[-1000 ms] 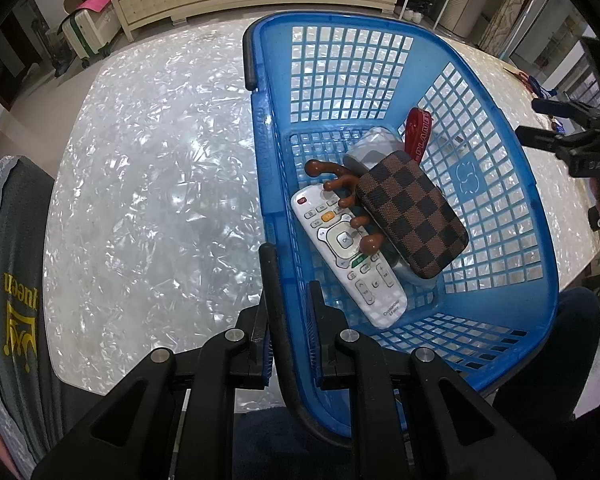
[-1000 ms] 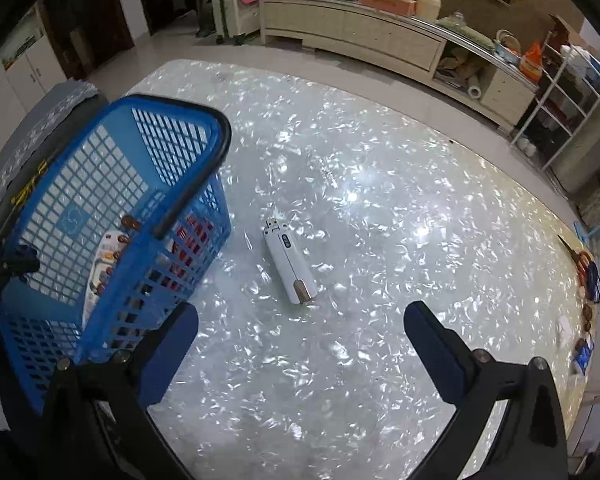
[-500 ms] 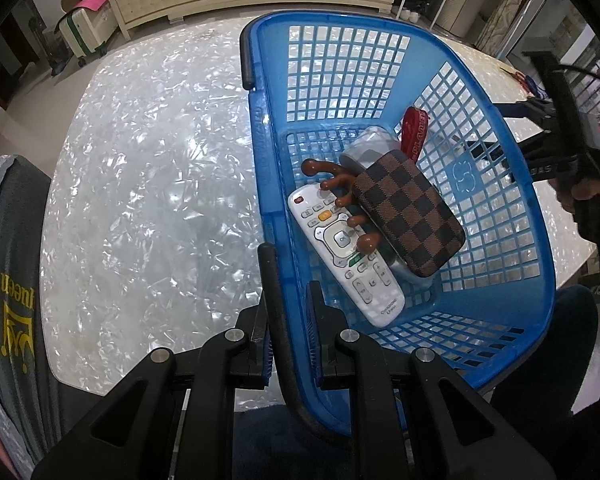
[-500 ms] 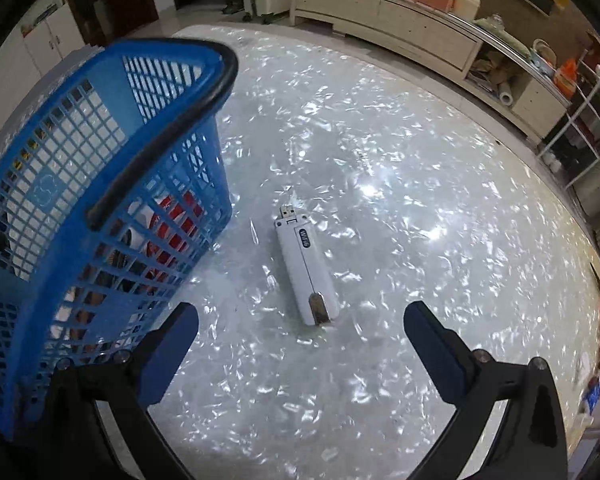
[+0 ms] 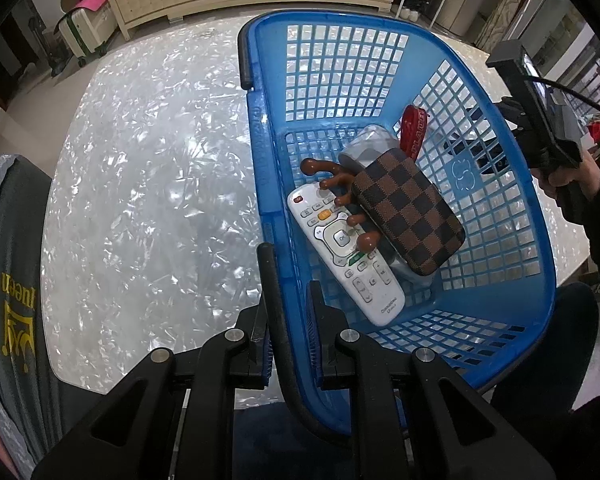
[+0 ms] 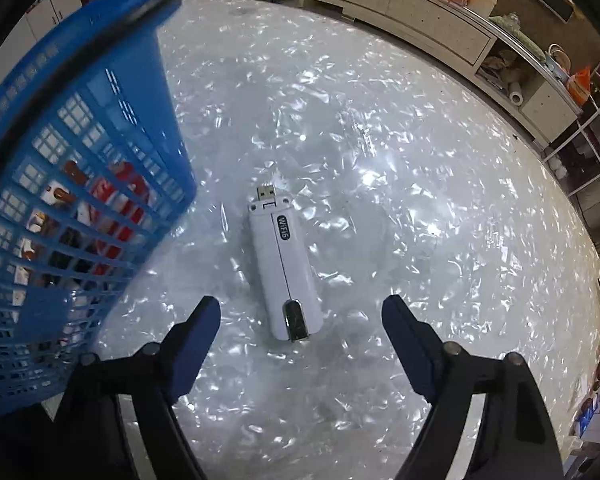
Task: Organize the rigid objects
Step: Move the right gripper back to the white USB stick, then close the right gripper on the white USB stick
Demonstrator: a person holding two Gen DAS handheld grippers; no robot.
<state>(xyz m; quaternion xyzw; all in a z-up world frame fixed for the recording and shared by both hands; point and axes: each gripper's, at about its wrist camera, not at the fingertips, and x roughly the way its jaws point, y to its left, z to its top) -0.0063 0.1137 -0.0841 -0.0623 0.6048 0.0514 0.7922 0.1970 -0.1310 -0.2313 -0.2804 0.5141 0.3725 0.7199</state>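
Observation:
A blue plastic basket (image 5: 496,184) stands on the pearly table, and my left gripper (image 5: 290,300) is shut on the black handle (image 5: 276,304) at its near rim. Inside lie a white remote (image 5: 348,256), a checkered brown case (image 5: 408,208), a brown pronged piece (image 5: 332,184), a red tag (image 5: 413,130) and a grey object (image 5: 370,144). In the right wrist view a white USB stick (image 6: 284,264) marked WiFi6 lies on the table beside the basket (image 6: 80,184). My right gripper (image 6: 300,312) hangs just above its near end, jaws closing, pads apart from the stick.
The pearly table top (image 6: 420,200) stretches wide to the right of the stick. A long cream sideboard (image 6: 420,12) and wire shelves (image 6: 588,136) stand beyond the table. A grey chair back (image 5: 12,280) sits at the table's left edge. A hand (image 5: 568,176) holds the other gripper.
The right gripper has come down close over the USB stick and its jaws have narrowed. The left gripper and the basket have stayed put.

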